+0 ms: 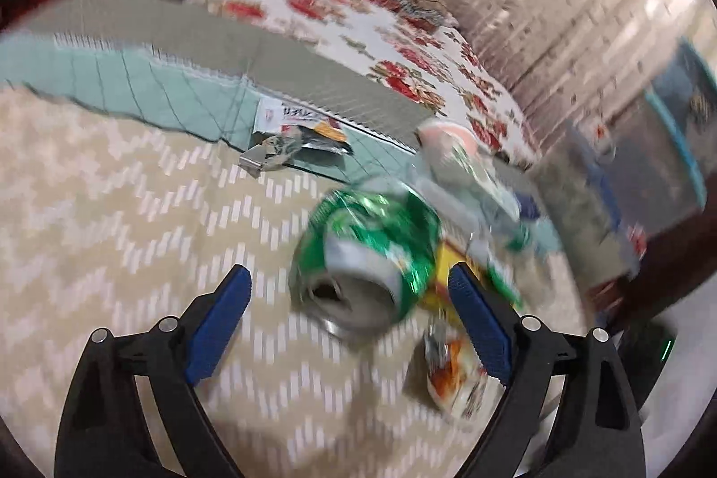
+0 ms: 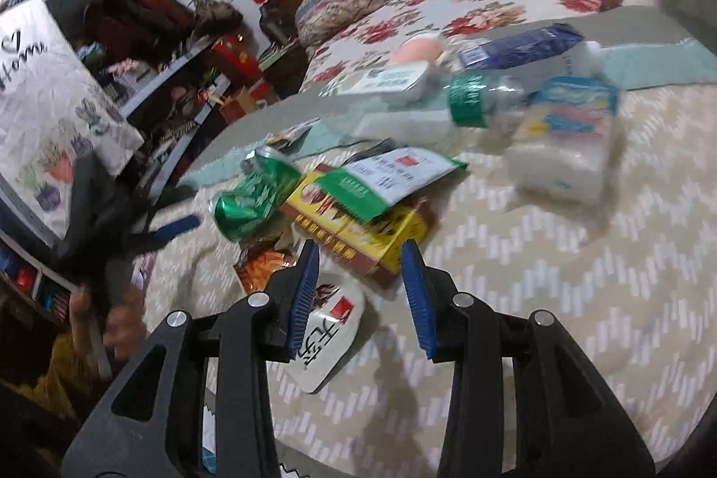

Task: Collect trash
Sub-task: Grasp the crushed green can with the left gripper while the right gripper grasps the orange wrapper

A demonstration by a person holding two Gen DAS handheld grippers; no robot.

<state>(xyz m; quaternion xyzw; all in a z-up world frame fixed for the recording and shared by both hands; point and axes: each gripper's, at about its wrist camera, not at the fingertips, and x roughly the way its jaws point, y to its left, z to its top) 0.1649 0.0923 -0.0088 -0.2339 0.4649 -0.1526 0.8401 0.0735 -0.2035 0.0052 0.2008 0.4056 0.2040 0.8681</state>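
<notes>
A crushed green can (image 1: 367, 254) lies on the beige zigzag bedspread (image 1: 112, 231). My left gripper (image 1: 348, 274) is open wide, with a blue finger on either side of the can's near end and neither pad pressing it. My right gripper (image 2: 360, 249) is open, its tips just short of a yellow and red box (image 2: 358, 227). A white packet (image 2: 331, 334) lies under its left finger. The can (image 2: 251, 195) sits left of the box, and a green and white sachet (image 2: 394, 178) rests on top of the box. An orange snack wrapper (image 1: 457, 379) lies near the left gripper's right finger.
Further back on the bed lie a clear bottle with a green label (image 2: 466, 101), a tissue pack (image 2: 569, 137), a blue pack (image 2: 520, 48) and a torn wrapper (image 1: 295, 142). A floral quilt (image 1: 358, 16) covers the far end. Cluttered shelves (image 2: 148, 43) and a person's hand (image 2: 116, 316) are at the left.
</notes>
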